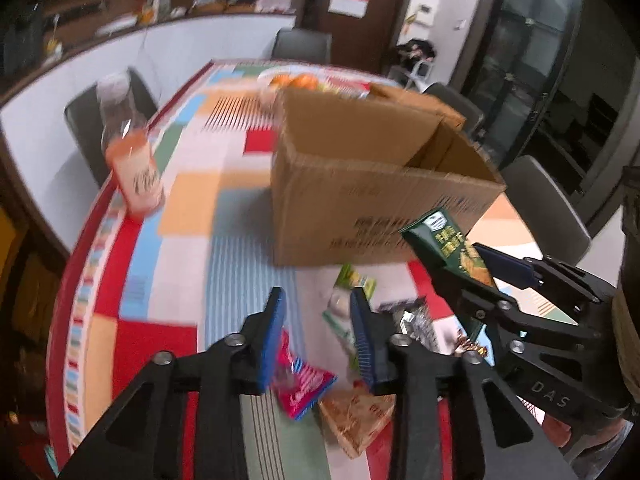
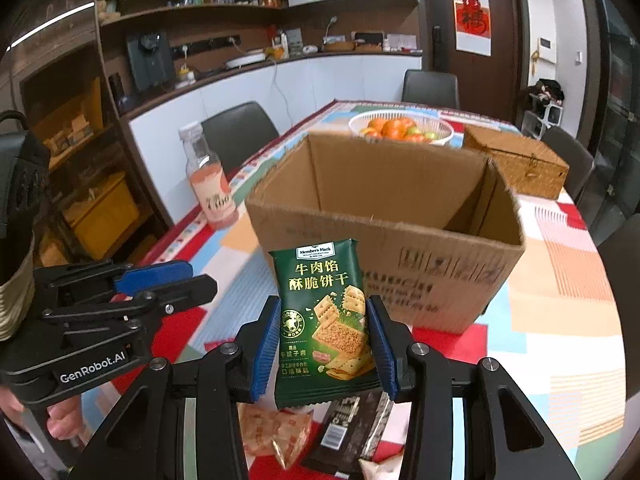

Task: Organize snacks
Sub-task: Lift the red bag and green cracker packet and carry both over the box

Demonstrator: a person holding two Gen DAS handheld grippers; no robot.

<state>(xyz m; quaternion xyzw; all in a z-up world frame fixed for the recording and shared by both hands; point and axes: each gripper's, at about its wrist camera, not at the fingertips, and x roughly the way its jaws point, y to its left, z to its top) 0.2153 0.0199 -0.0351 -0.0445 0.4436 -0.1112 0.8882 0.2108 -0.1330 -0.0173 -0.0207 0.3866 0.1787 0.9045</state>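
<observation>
My right gripper (image 2: 324, 304) is shut on a dark green cracker packet (image 2: 324, 320), held upright just in front of an open-topped cardboard box (image 2: 384, 240). From the left wrist view that packet (image 1: 444, 240) and the right gripper (image 1: 468, 264) show at the right, near the box (image 1: 380, 200). My left gripper (image 1: 317, 294) hangs open and holds nothing. Under it lie a pink packet (image 1: 304, 388), a tan packet (image 1: 356, 416), a green-white packet (image 1: 352, 284) and a dark packet (image 1: 416, 320). The left gripper (image 2: 202, 276) shows at the left of the right wrist view.
A bottle (image 2: 210, 184) with a pink drink stands left of the box near the table's edge. Behind the box are a white fruit bowl (image 2: 444, 130) and a wicker box (image 2: 516, 164). Chairs ring the colourful tablecloth (image 2: 560, 280).
</observation>
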